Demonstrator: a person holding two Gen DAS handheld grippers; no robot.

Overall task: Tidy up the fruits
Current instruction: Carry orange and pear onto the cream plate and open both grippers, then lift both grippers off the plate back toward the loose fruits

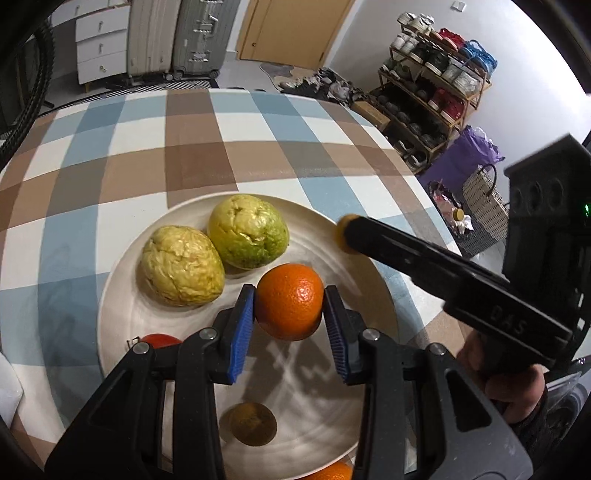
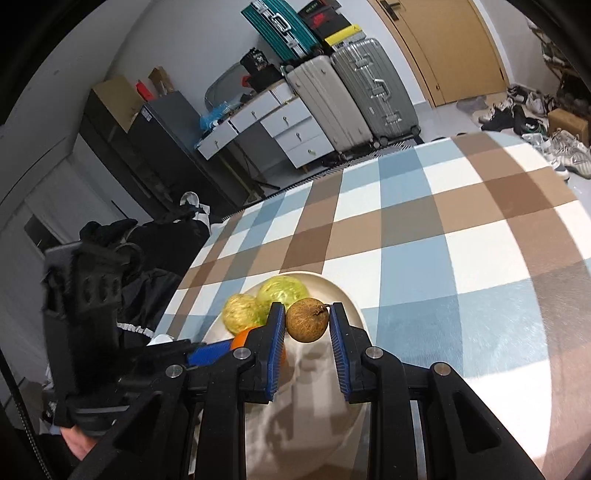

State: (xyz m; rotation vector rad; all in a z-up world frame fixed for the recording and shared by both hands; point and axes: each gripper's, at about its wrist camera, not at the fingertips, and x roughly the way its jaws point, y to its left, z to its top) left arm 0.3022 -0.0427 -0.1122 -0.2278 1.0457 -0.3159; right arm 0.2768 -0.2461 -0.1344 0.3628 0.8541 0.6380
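Orange (image 1: 289, 300) sits clamped in my left gripper (image 1: 290, 317) above the plate (image 1: 122, 295); my right gripper (image 2: 307, 325) pinches a brown fruit (image 2: 307, 319). Both remain unplaced; two green fruits (image 1: 181, 271) already rest there.

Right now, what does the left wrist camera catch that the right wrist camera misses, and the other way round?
Only the left view shows the red fruit at the plate's edge and the shoe rack.

Only the right view shows the teal suitcase and the small brown fruit's stem.

Both show the white plate, two yellow-green fruits, the orange in the left hand-held gripper, and the checked tablecloth.
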